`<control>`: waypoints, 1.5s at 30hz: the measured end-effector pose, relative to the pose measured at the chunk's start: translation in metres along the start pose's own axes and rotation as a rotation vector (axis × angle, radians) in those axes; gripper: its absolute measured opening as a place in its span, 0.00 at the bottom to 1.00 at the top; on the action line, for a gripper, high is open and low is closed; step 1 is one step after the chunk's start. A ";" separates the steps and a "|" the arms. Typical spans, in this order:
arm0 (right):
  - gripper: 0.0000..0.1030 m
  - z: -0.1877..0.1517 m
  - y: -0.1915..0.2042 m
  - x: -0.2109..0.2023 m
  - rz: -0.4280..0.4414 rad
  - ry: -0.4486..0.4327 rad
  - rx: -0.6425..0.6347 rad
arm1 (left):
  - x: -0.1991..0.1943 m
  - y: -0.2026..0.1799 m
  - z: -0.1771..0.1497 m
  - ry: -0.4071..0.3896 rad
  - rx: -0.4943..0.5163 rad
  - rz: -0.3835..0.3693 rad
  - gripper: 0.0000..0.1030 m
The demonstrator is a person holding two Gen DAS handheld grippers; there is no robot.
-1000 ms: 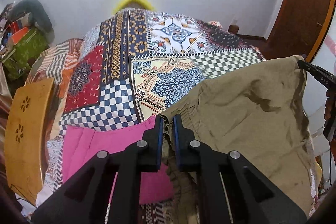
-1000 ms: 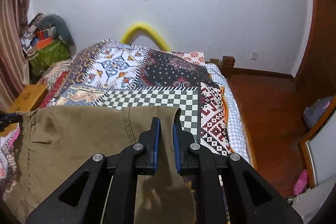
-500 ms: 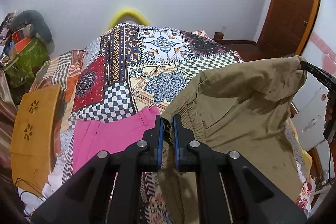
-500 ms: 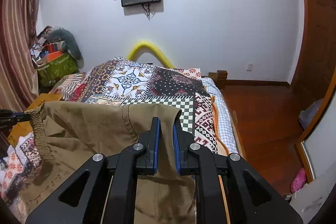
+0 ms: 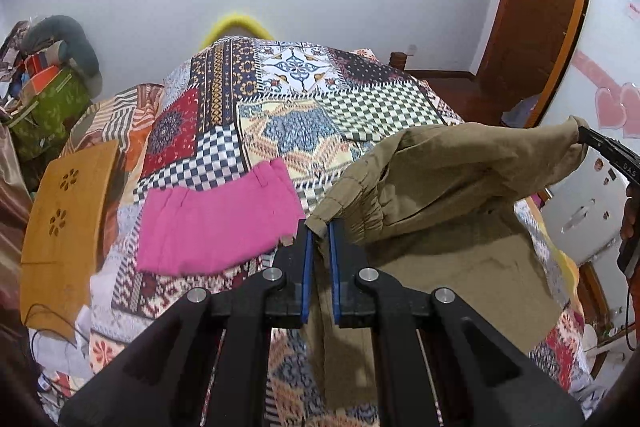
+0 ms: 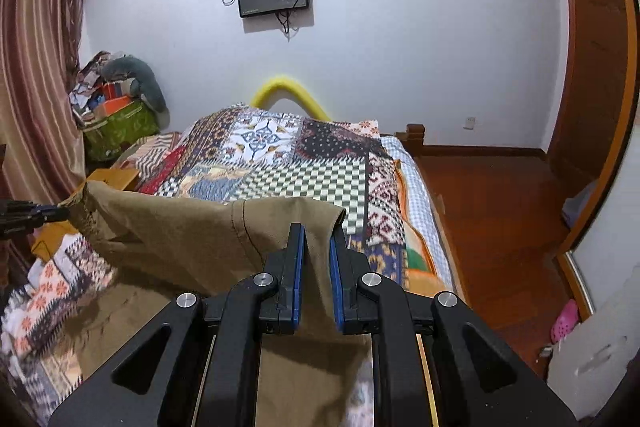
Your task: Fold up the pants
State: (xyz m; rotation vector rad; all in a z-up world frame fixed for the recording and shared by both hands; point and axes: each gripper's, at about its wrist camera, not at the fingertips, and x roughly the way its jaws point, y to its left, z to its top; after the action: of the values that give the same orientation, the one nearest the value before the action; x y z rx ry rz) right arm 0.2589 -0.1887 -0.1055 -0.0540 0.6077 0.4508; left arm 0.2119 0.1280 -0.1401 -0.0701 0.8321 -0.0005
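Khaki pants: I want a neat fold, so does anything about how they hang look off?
The khaki pants sag between the left gripper and right gripper, their top edge bunched and slack rather than taut. Dark blotches mark the fabric lower down. Pink shorts lie askew on the bedspread.

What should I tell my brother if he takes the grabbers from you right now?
Left tool: shut on one waistband corner of the khaki pants.
Right tool: shut on the other top corner of the khaki pants.
The pants hang stretched between both tools, with their lower part draped on the patchwork bed cover. Pink shorts already lie flat on the bed, beside the left tool.
Done: pants picked up and held open.
Left: lay them flat on the cover, then fold; no fold shows yet.
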 end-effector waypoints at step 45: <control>0.33 -0.156 -0.013 -0.061 -0.059 0.262 0.135 | -0.031 -0.057 -0.094 0.076 0.067 -0.022 0.49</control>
State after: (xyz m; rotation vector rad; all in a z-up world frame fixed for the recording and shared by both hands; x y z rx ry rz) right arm 0.1355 -0.2527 -0.2005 -0.0022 0.8909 0.3471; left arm 0.1229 0.0657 -0.1763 -0.0159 0.9063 -0.0519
